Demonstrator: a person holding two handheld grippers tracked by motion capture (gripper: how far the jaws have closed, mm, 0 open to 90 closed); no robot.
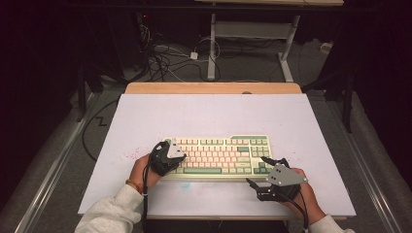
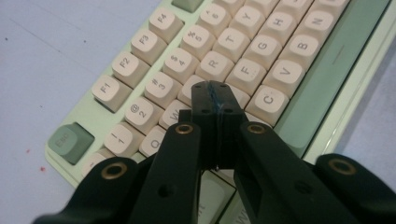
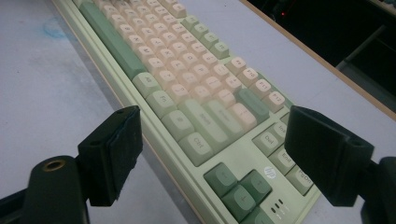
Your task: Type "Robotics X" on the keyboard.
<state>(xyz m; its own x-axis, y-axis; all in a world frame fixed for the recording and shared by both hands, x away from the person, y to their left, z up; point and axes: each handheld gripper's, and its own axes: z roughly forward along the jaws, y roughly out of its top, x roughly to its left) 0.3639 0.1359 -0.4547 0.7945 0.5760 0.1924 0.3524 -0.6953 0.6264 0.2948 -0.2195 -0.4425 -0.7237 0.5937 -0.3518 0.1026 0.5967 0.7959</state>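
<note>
the left gripper [image 2: 215,95], jaws shut together on nothing, pressed down among the letter keys of a green keyboard [image 1: 218,156] lying at the near middle of the table [image 1: 204,111]; the right gripper [image 3: 210,158] hovered open beside its right end. an off-centre tip risked striking a neighbouring key.

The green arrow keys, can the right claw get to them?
Probably yes. The right claw hangs open by the keyboard's near right corner, and the arrow keys lie just past its tips with nothing between.
</note>
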